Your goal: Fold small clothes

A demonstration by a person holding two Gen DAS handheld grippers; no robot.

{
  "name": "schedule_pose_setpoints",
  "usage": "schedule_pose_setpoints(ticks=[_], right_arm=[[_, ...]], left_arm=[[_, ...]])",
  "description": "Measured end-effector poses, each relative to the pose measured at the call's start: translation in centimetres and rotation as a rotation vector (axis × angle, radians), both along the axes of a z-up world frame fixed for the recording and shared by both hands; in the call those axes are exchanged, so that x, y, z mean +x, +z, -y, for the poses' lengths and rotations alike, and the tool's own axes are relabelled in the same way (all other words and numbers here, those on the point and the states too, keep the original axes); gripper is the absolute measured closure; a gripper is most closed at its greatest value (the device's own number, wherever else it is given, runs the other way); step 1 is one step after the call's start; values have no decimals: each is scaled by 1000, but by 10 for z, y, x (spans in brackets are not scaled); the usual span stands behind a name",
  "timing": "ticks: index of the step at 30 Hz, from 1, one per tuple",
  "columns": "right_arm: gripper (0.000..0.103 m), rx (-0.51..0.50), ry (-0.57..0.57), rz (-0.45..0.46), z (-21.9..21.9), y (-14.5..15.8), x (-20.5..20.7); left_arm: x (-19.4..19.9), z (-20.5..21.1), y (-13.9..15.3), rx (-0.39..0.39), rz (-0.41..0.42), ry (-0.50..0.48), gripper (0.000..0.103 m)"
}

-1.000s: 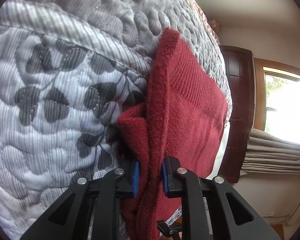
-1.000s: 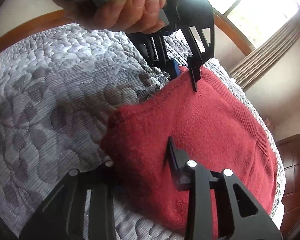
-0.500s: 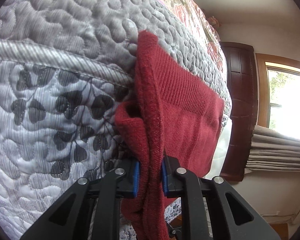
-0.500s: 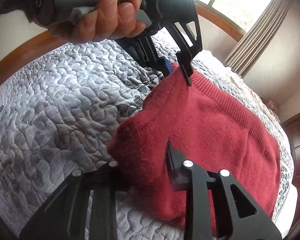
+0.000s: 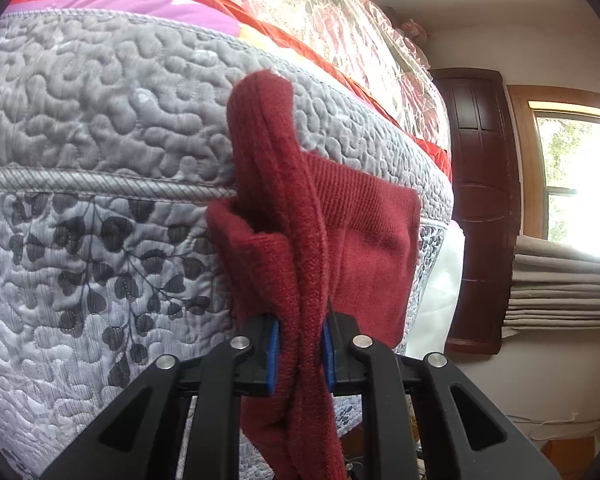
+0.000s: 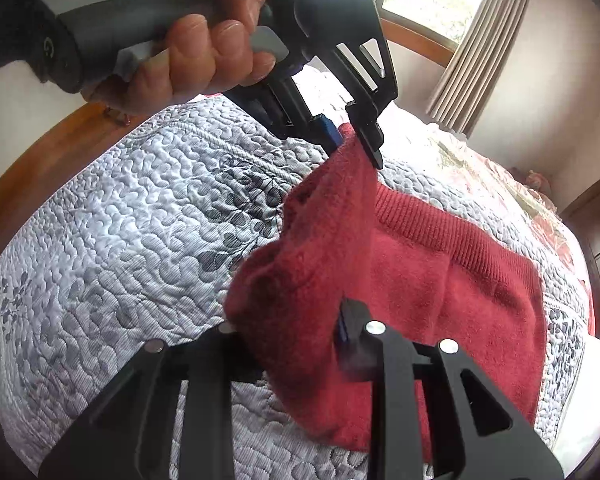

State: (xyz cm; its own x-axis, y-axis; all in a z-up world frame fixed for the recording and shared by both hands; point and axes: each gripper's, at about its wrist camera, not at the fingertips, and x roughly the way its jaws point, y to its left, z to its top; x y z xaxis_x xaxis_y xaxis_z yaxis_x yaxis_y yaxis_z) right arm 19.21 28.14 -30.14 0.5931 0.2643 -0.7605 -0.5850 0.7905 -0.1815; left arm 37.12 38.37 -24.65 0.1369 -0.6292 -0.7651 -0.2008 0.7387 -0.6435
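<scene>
A dark red knitted garment [image 6: 440, 264] lies partly on the grey quilted bedspread [image 6: 120, 240], its near edge lifted off the bed. My left gripper [image 5: 300, 344] is shut on a bunched fold of the red garment [image 5: 284, 216], blue pads pressed on both sides. In the right wrist view that left gripper [image 6: 354, 140] shows held in a person's hand [image 6: 204, 40], pinching the top corner. My right gripper [image 6: 292, 340] is shut on the lower lifted corner; its left finger is hidden by cloth. The ribbed hem rests flat on the bed.
Red and floral bedding [image 5: 340, 20] lies folded at the far side of the bed. A dark wooden door [image 5: 480, 200] and a window with folded blinds [image 5: 564, 280] stand beyond. A wooden bed frame [image 6: 52, 160] curves along the left; a curtain [image 6: 480, 32] hangs by another window.
Both grippers have risen and carried the near edge of the red garment up off the bedspread toward its far hem. More of the far bedding has come into view.
</scene>
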Motion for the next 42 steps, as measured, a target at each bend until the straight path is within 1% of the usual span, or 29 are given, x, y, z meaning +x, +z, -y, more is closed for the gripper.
schedule_pose_setpoints(ticks=[3,9,14,21,31,34,42], right_arm=[[78,25,-20,-9,14,12,3],[79,50,-61,8,42,35,7],[79,78,-95,8,64,49,11],[79,104,-142,14,97,61,18],[80,157,-241,-4,152,67,35],[80,159,-262,-1,166,67,39],[80,180,-334,-28,208,58,47]], left_arm=[[6,15,14,13,10,-13,87],[15,45,42,33,33,-40,87],[13,53,51,39,49,-48,87],[21,80,64,48,62,-72,87],[43,134,68,65,58,-130,87],[50,152,66,71,56,-149,87],[66,200,50,79,37,-203,87]])
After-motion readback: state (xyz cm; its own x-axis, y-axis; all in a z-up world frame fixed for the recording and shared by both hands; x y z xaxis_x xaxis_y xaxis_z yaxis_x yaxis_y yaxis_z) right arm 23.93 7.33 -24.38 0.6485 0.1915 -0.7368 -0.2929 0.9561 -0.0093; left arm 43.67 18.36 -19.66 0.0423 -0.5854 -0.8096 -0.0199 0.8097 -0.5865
